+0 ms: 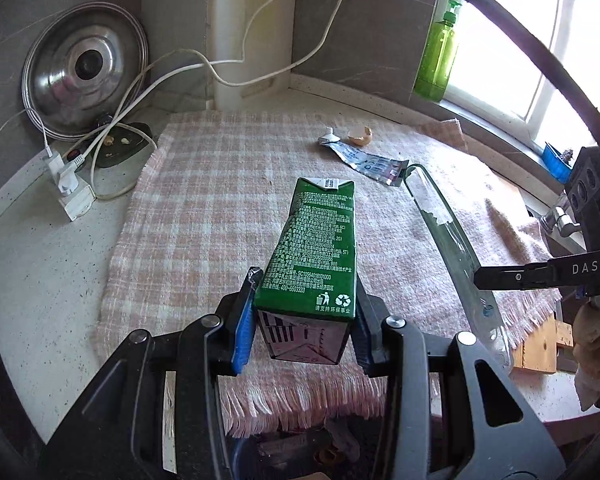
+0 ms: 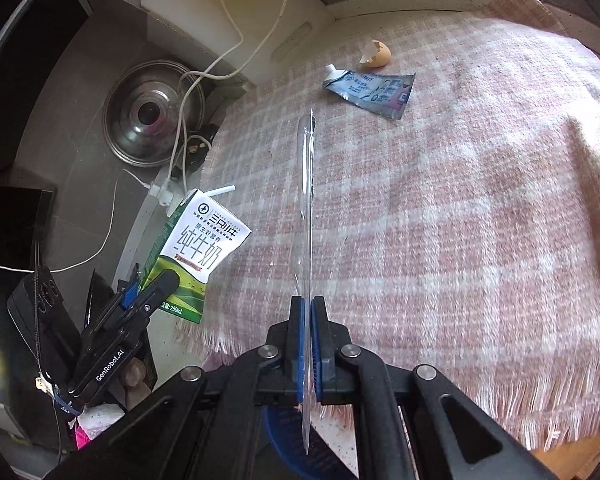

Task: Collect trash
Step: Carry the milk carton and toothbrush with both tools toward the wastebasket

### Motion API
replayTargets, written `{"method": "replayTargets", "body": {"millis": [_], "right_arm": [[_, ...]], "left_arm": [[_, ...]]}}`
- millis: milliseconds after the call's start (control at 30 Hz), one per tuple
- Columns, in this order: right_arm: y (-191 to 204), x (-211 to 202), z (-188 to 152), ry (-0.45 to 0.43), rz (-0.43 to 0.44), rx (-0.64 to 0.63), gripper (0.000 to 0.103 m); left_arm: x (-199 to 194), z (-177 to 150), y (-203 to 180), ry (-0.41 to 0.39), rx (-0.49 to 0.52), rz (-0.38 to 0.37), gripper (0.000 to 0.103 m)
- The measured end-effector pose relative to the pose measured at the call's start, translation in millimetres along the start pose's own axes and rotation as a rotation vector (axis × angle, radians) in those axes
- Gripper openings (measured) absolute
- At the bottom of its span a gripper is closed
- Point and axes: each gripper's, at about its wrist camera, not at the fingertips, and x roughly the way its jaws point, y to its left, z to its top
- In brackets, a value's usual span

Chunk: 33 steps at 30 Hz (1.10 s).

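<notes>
At the far left of the speckled tabletop (image 1: 32,280) a steel pot lid (image 1: 85,80) leans against the wall, with a white power strip (image 1: 74,196) and its cords just in front of it. Right of these, a pink checked cloth (image 1: 204,216) covers most of the tabletop. The left gripper (image 1: 304,320) holds a green milk carton (image 1: 316,248) clear of the cloth: its fingers (image 1: 242,320) press the two sides of the carton's near, bottom end, and the carton's body points away from them toward the far wall. In the right wrist view the carton's white front and bent straw (image 2: 219,192) show at the left edge of the cloth. Further right, the right gripper (image 2: 308,332) has its fingers (image 2: 295,332) closed tight on a flat piece of clear plastic packaging (image 2: 307,208), which stands on edge between the blue pads and sticks out ahead of them. On the cloth at the far side, well apart from both grippers, lie a squeezed toothpaste tube (image 2: 370,90) and, just beyond it, a broken eggshell (image 2: 376,56). A green pump bottle (image 1: 438,56) stands at the far right by the window.
</notes>
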Motion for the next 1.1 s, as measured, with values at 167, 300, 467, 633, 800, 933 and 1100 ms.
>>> {"method": "replayTargets", "body": {"millis": [167, 300, 467, 633, 800, 933, 1100], "right_arm": [[5.0, -12.6, -19.7, -0.002, 0.012, -0.003, 0.001], [7.2, -20.3, -35.4, 0.001, 0.02, -0.004, 0.001], [8.5, -28.1, -53.6, 0.011, 0.026, -0.008, 0.001], [12.2, -35.0, -70.5, 0.018, 0.025, -0.016, 0.001], [16.6, -38.2, -88.1, 0.039, 0.02, -0.036, 0.001], [19.0, -35.1, -103.0, 0.068, 0.026, -0.035, 0.001], [25.9, -28.9, -120.8, 0.11, 0.02, -0.058, 0.001]], "left_arm": [[-18.7, -15.4, -1.3, -0.003, 0.004, 0.006, 0.04], [-33.3, -29.1, -0.8, -0.002, -0.01, 0.008, 0.04], [-47.0, -50.2, -1.0, 0.011, -0.04, 0.005, 0.04], [-57.3, -73.2, -3.9, 0.043, -0.043, -0.003, 0.04], [-66.4, -89.2, -4.7, 0.059, -0.054, -0.01, 0.04], [-71.1, -98.7, -4.9, 0.068, -0.058, -0.006, 0.04], [-74.4, -111.0, -7.6, 0.084, -0.053, -0.006, 0.04]]}}
